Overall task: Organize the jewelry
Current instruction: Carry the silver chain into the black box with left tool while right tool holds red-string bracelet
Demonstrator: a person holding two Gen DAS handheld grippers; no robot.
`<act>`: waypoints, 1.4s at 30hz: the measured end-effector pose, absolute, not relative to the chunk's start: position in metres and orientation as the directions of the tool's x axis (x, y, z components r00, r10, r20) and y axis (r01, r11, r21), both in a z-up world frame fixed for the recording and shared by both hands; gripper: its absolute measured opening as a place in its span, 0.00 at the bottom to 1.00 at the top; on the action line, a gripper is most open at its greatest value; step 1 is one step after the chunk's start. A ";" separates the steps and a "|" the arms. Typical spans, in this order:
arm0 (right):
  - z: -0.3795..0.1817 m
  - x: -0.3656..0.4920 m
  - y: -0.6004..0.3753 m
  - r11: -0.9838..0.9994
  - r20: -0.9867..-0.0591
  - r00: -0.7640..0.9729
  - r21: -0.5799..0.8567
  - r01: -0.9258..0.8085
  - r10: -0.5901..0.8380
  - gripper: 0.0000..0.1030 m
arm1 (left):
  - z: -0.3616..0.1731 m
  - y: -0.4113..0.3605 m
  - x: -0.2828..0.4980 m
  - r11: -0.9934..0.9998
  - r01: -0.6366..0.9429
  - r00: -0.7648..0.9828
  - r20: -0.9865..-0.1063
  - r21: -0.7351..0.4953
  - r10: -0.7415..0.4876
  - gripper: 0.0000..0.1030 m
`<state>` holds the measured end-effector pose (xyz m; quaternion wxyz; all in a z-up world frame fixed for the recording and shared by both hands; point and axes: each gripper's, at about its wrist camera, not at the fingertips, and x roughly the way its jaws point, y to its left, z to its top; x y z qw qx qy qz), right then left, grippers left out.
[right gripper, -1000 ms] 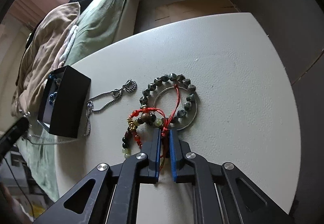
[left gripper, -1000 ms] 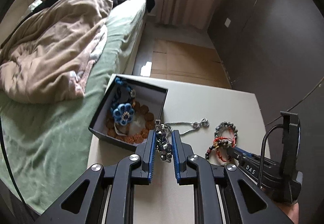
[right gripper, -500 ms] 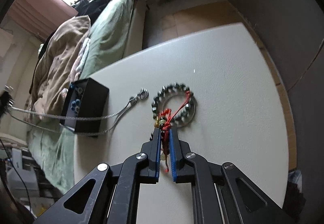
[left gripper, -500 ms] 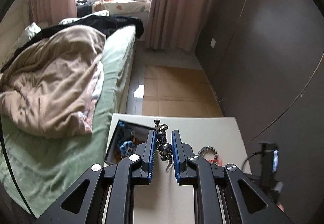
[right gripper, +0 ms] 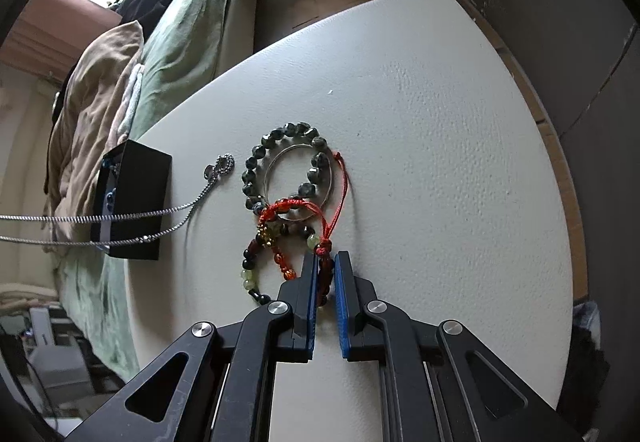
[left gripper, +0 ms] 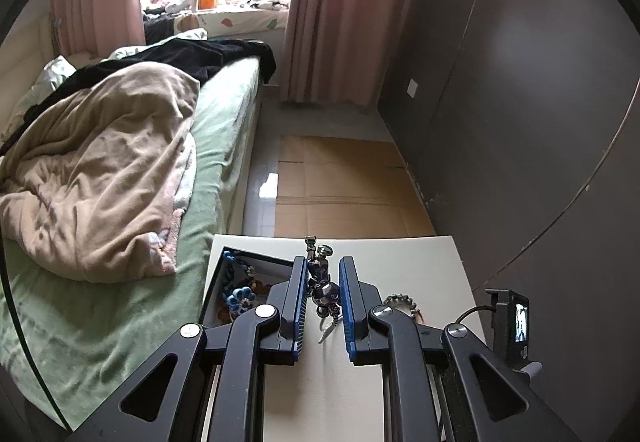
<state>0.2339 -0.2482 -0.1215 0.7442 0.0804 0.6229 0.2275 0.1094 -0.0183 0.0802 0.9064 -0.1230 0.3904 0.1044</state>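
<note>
Green sheeting covers the one bed (left gripper: 216, 146) at far left, with a rumpled beige blanket (left gripper: 100, 178) and dark clothing on it. One black box (right gripper: 132, 198) stands at the left edge of the pale, pebbled tabletop (right gripper: 440, 162). Only the left wrist view looks inside it: a blue flower piece (left gripper: 240, 298) and brownish beads. Only the right wrist view shows the box's plain black outer wall and two taut runs of silver chain (right gripper: 120, 218) stretching off the left edge, their looped end lying on the table beside the box. The left gripper (left gripper: 323, 274) is clamped on a cluster of shiny metal balls and charms (left gripper: 322, 282), raised above the table, a chain tail dangling. Further right lie one ring of dark faceted beads (right gripper: 280, 166), one thin metal bangle (right gripper: 298, 182) within it, and one red cord bracelet (right gripper: 296, 230) with amber, green and dark beads. The right gripper (right gripper: 326, 262) pinches that bracelet's red knot.
</note>
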 end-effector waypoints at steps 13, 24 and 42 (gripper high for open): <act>-0.126 0.234 -0.249 0.882 -0.887 0.125 0.409 -0.235 0.445 0.11 | 0.080 -0.019 0.111 0.948 -0.284 0.673 -0.733 -0.142 0.092 0.15; -0.099 0.229 -0.253 0.861 -0.855 0.184 0.429 -0.274 0.485 0.05 | 0.107 -0.011 0.107 0.947 -0.276 0.709 -0.700 -0.165 0.085 0.15; -0.038 0.211 -0.252 0.701 -0.656 0.255 0.624 -0.346 0.710 0.04 | 0.183 0.007 0.096 0.953 -0.276 0.780 -0.609 -0.128 0.144 0.15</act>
